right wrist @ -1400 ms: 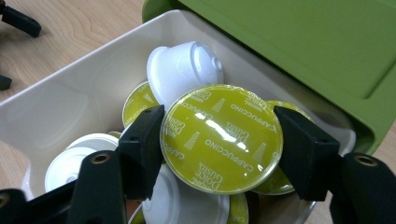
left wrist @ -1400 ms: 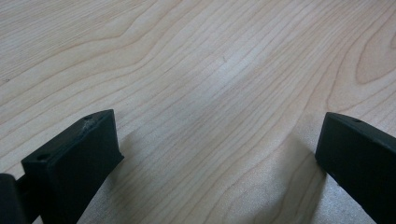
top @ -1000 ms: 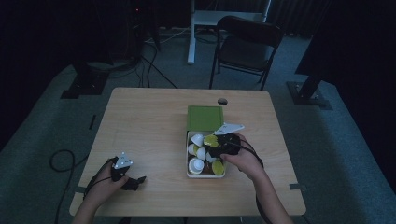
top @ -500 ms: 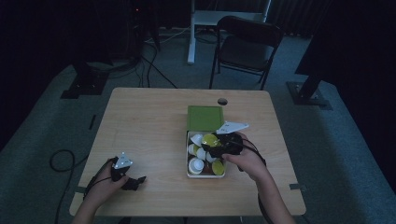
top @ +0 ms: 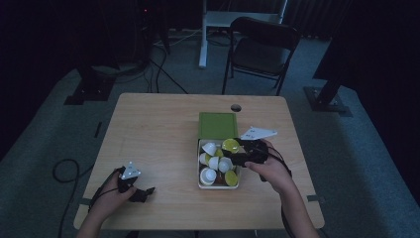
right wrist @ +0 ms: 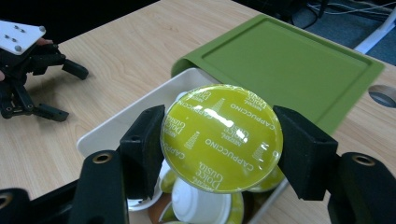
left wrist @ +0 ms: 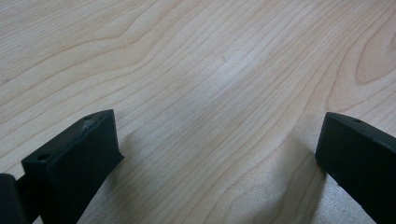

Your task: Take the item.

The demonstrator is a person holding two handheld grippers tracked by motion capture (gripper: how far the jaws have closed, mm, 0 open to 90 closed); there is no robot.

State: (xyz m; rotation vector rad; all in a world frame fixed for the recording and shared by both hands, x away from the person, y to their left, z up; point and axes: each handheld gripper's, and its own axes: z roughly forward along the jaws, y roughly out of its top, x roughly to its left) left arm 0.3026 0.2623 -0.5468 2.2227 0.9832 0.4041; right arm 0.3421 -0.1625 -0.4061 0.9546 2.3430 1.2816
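My right gripper is shut on a coffee capsule with a glossy yellow-green foil lid printed "Cappuccino". It holds the capsule just above the white box, which contains several more white and yellow-green capsules. In the high view the right gripper hangs over the box's far right corner with the capsule. The box's green lid lies flat behind the box. My left gripper rests on the table at the front left, open, jaws wide over bare wood.
A round cable hole sits near the table's far edge behind the green lid. A black chair stands beyond the table. The left gripper lies well apart from the box.
The right gripper has lifted a little with the yellow-green capsule held between its jaws. The left gripper has stayed where it was.
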